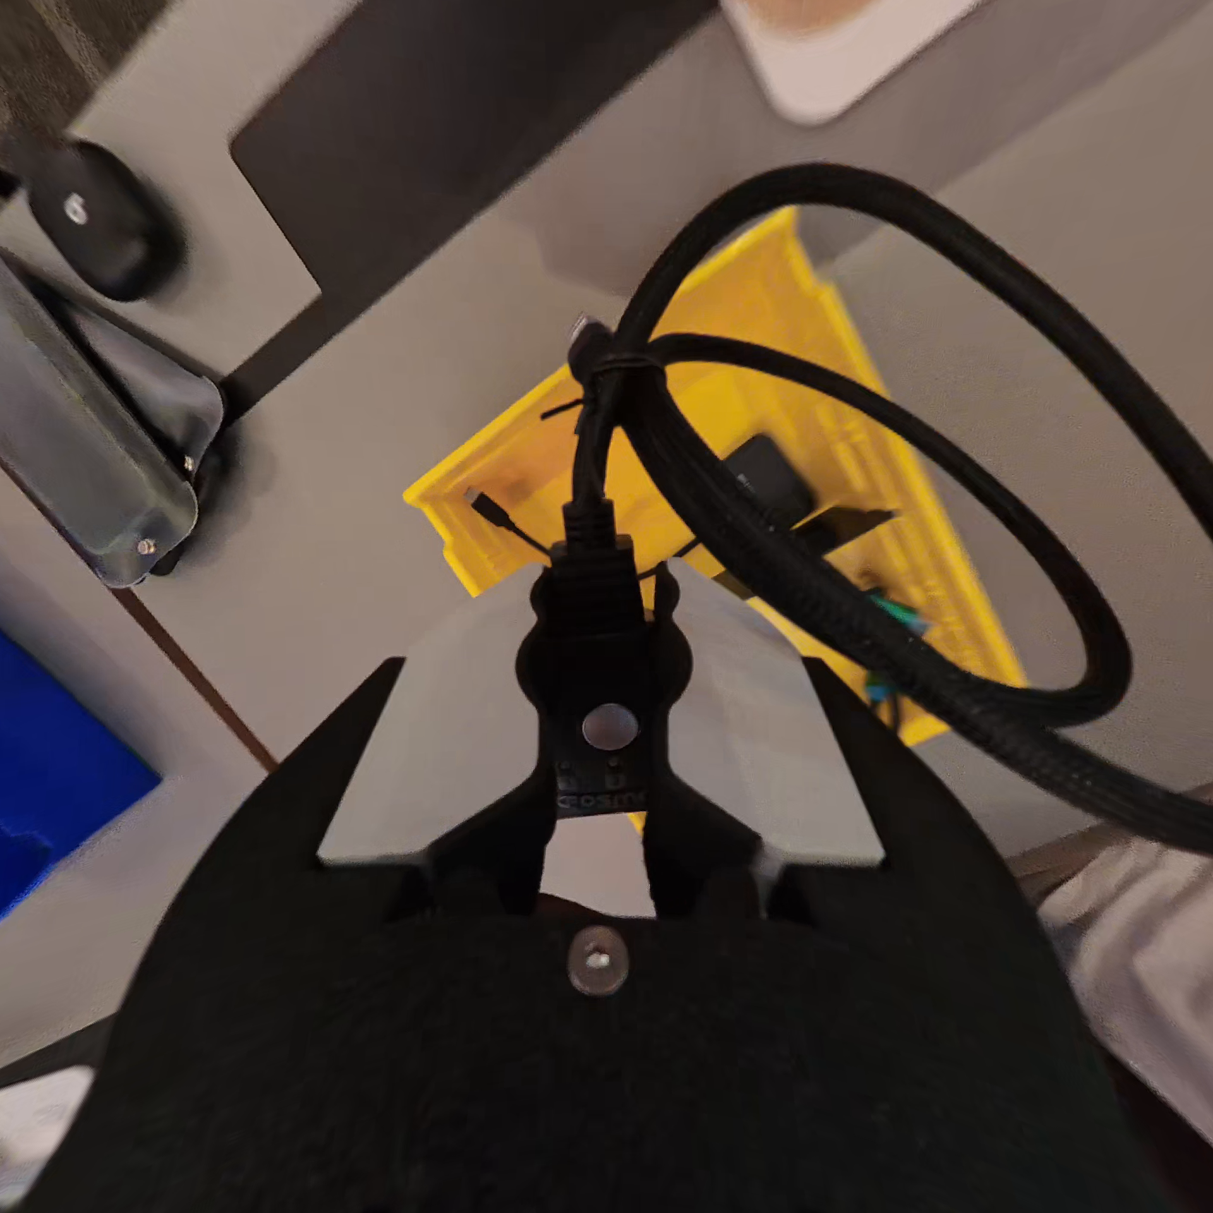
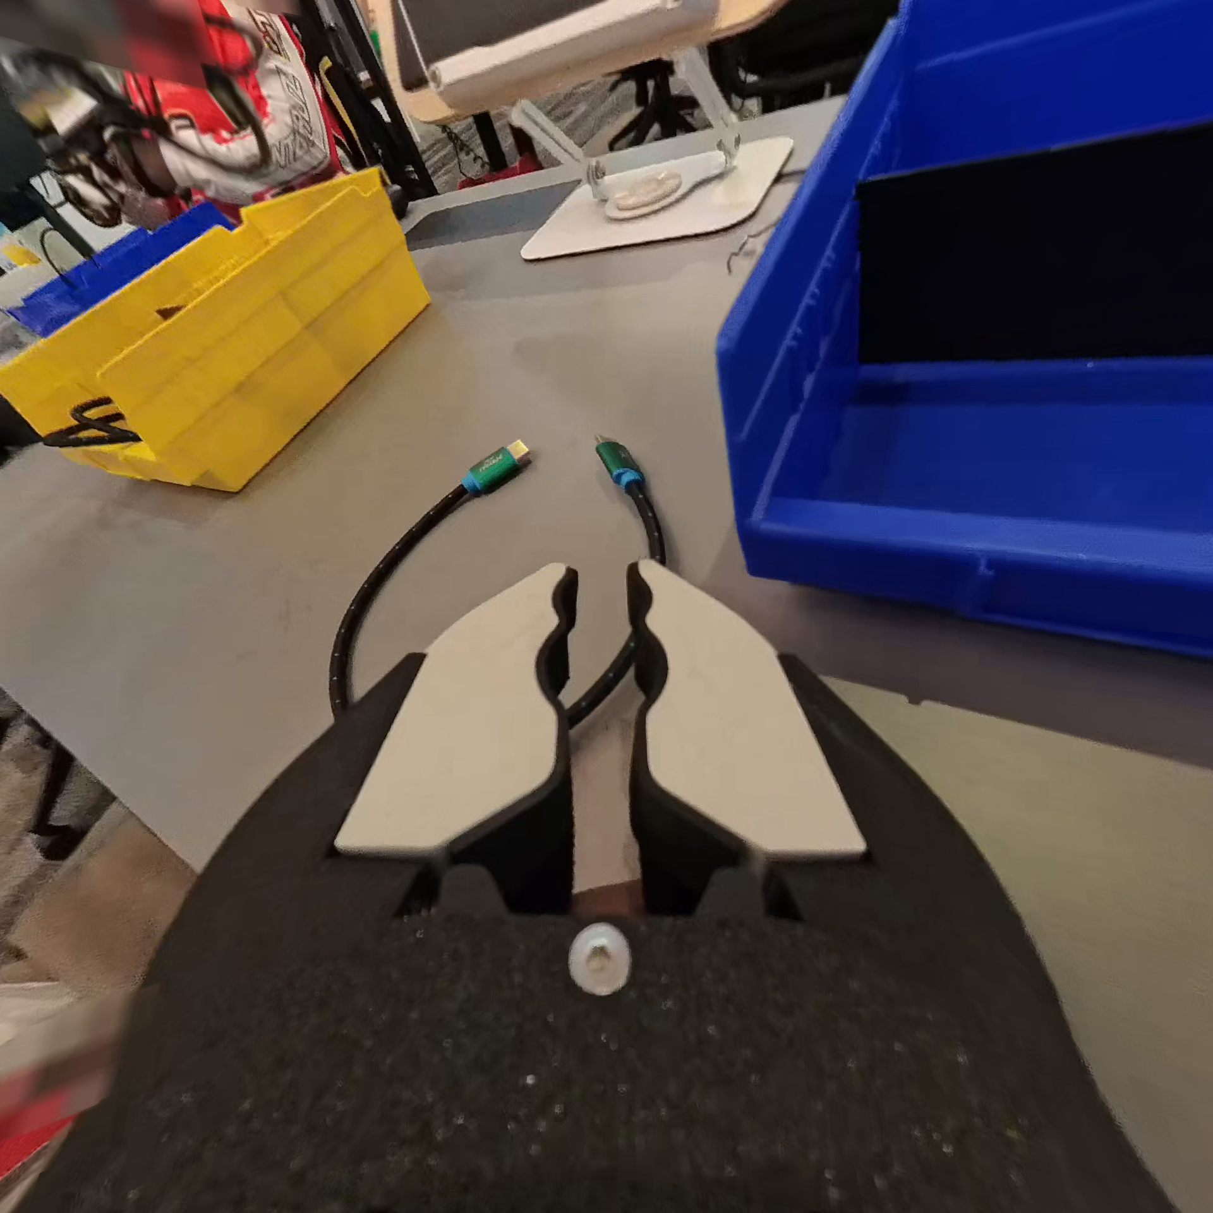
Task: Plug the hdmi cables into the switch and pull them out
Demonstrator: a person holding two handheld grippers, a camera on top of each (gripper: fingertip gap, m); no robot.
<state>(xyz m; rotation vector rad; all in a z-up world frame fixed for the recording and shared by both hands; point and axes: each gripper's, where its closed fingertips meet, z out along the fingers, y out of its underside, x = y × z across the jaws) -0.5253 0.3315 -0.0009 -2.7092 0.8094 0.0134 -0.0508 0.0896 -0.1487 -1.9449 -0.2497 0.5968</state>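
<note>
Aloft, the left gripper fingers clench the black switch, its black cable looping above the yellow bin. The right gripper fingers stand slightly parted, empty, over a short cable on the tabletop.

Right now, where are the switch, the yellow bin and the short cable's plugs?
switch (image 1: 607, 709): left wrist view, its round button.
yellow bin (image 2: 262, 354): right wrist view, its side wall.
plug (image 2: 502, 463): right wrist view, green shell.

switch: small print | green plug: small print | content withheld
</note>
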